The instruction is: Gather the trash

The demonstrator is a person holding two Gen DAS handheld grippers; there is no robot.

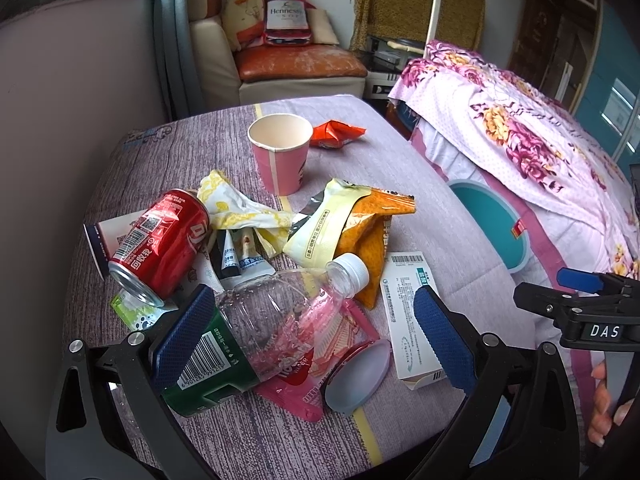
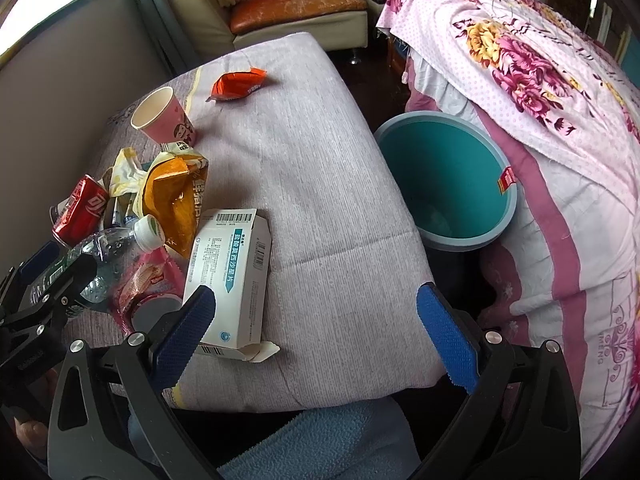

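Observation:
Trash lies on a table with a grey-purple cloth (image 1: 400,200). In the left wrist view my left gripper (image 1: 316,336) is open around a crushed clear plastic bottle (image 1: 280,312) with a green label; the pads stand apart from it. Around it lie a red cola can (image 1: 164,240), a pink wrapper (image 1: 304,380), a white medicine box (image 1: 412,316), an orange and cream snack bag (image 1: 352,232), a pink paper cup (image 1: 280,152) and an orange wrapper (image 1: 336,134). My right gripper (image 2: 316,336) is open and empty above the table's front edge, its left finger over the medicine box (image 2: 232,276). A teal bin (image 2: 448,180) stands to the right.
A bed with a floral pink cover (image 2: 560,120) lies right of the bin. A sofa with an orange cushion (image 1: 296,64) stands beyond the table. A grey wall (image 1: 80,100) borders the table's left side. A blue towel (image 2: 320,440) lies below the table's front edge.

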